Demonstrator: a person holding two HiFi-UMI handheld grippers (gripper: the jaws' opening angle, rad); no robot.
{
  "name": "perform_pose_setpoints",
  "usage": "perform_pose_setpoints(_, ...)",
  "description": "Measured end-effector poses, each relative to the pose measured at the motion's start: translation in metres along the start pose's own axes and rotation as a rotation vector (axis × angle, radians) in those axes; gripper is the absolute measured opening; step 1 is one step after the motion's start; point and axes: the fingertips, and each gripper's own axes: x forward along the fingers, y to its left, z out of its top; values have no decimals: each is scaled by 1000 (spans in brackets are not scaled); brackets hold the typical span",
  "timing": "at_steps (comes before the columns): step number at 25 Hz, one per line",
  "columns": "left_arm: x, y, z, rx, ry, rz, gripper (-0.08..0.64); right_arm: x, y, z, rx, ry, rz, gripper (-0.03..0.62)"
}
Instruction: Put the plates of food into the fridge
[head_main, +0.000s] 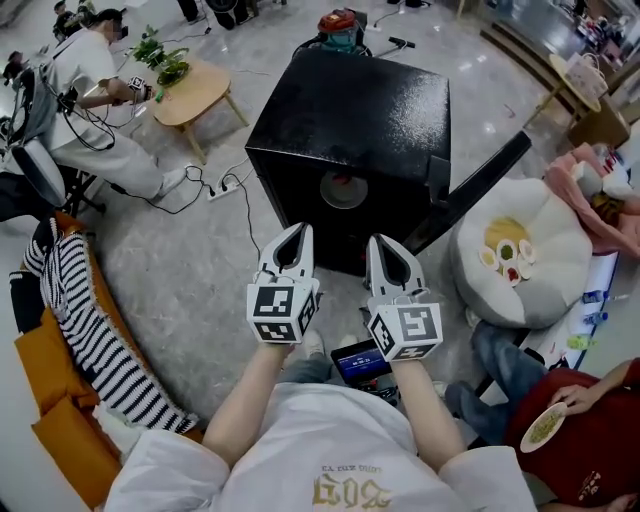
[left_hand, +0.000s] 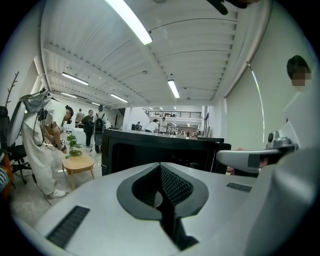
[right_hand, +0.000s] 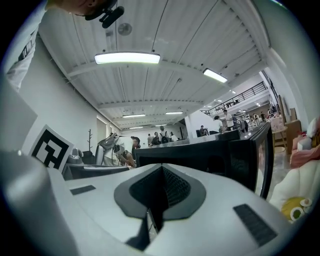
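A black cube fridge (head_main: 345, 110) stands on the floor ahead of me, its door (head_main: 480, 190) swung open to the right. A round plate (head_main: 343, 190) shows inside its dark opening. My left gripper (head_main: 297, 234) and right gripper (head_main: 378, 245) are held side by side just short of the fridge front, both shut with nothing between the jaws. The left gripper view has the left gripper (left_hand: 160, 172) pointing at the fridge (left_hand: 150, 150); the right gripper view shows the right gripper (right_hand: 162, 170) facing the fridge (right_hand: 200, 155) and its door (right_hand: 262, 150). A seated person at lower right holds a plate of food (head_main: 545, 425).
A white beanbag (head_main: 545, 290) with a soft toy lies right of the fridge. A low wooden table (head_main: 195, 90) and a person in white (head_main: 90, 90) are at the far left. A cable and power strip (head_main: 222, 187) run left of the fridge. Striped cloth (head_main: 80, 320) covers an orange seat.
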Motion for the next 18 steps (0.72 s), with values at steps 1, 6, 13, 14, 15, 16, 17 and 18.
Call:
perform_pose_setpoints(1,-1,-1,3,1,-7,0,6,0,1,3,1,-5,1,9)
perform_pose_setpoints(6,1,-5,8,-3,-7,-6,6,3,2,7,2,-12,-4,9)
perform_pose_setpoints(13,1,-8,11,16,-3,-12,6,2,0,15,-2,-30,-7,9)
perform_pose_setpoints(14,1,-9,10,15,-1,-11,6,1,-2,15,2,-32,-9,9)
perform_pose_setpoints(15,0,-9,9,15,0,-11,6,1,-3,15,7,-32,-9,9)
perform_pose_setpoints(16,0,-8,9,16,2,-10,6,2,-4,14,13,-33,-7,9)
perform_pose_setpoints(17,0,-7,9,16,3,-9,6,3,-4,13,21,-33,-4,9)
perform_pose_setpoints(18,0,-7,9,17,5,-8,6,4,-4,13,27,-32,-2,9)
